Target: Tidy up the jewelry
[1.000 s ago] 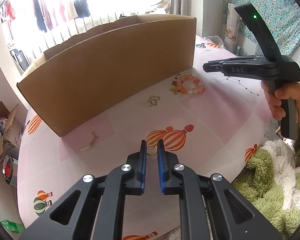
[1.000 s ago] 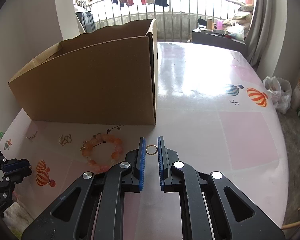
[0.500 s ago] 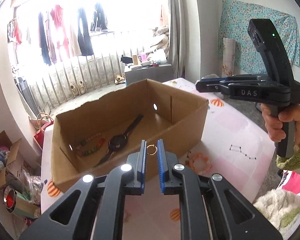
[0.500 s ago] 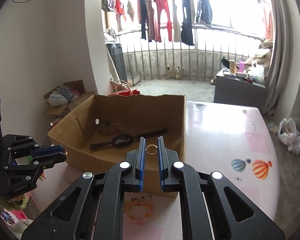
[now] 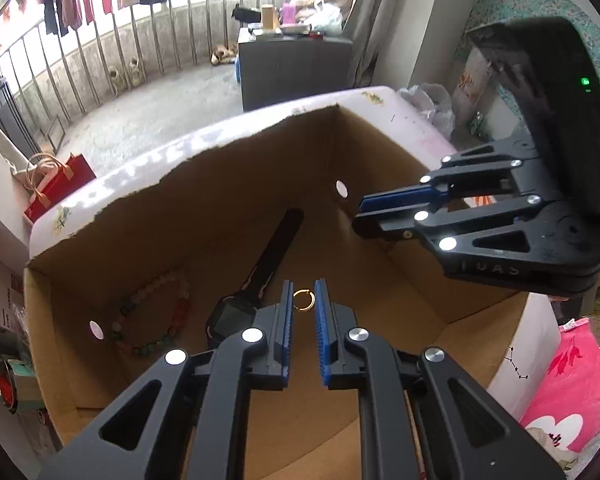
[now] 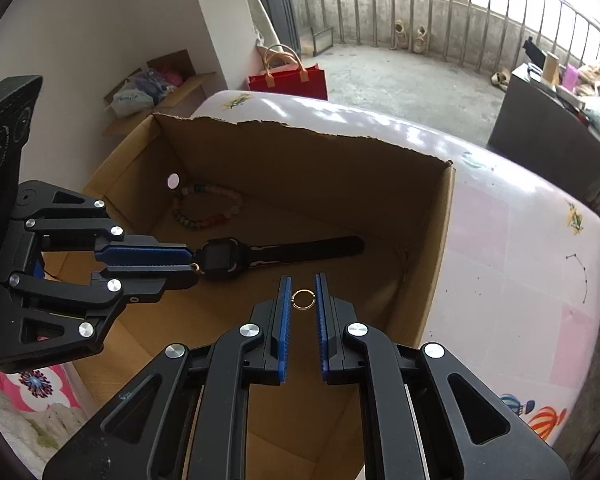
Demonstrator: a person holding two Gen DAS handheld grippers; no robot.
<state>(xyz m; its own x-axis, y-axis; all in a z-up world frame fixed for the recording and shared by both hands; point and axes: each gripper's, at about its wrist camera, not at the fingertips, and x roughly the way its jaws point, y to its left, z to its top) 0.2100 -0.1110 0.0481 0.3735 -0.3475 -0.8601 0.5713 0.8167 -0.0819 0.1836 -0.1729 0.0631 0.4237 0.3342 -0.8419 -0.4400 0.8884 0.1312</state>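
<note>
above the open brown cardboard box (image 5: pixel 380 184), both grippers tilt steeply down. left gripper (image 5: pixel 303 304) pinches a small gold ring (image 5: pixel 303 301) between narrow blue pads; right gripper (image 6: pixel 303 300) pinches another thin gold ring (image 6: pixel 303 299). at ten o'clock inside lie a pastel beaded bracelet (image 6: pixel 208 208) and a black wristwatch (image 6: pixel 260 256). only the right view shows the balloon-print tablecloth (image 6: pixel 520 264).
</note>
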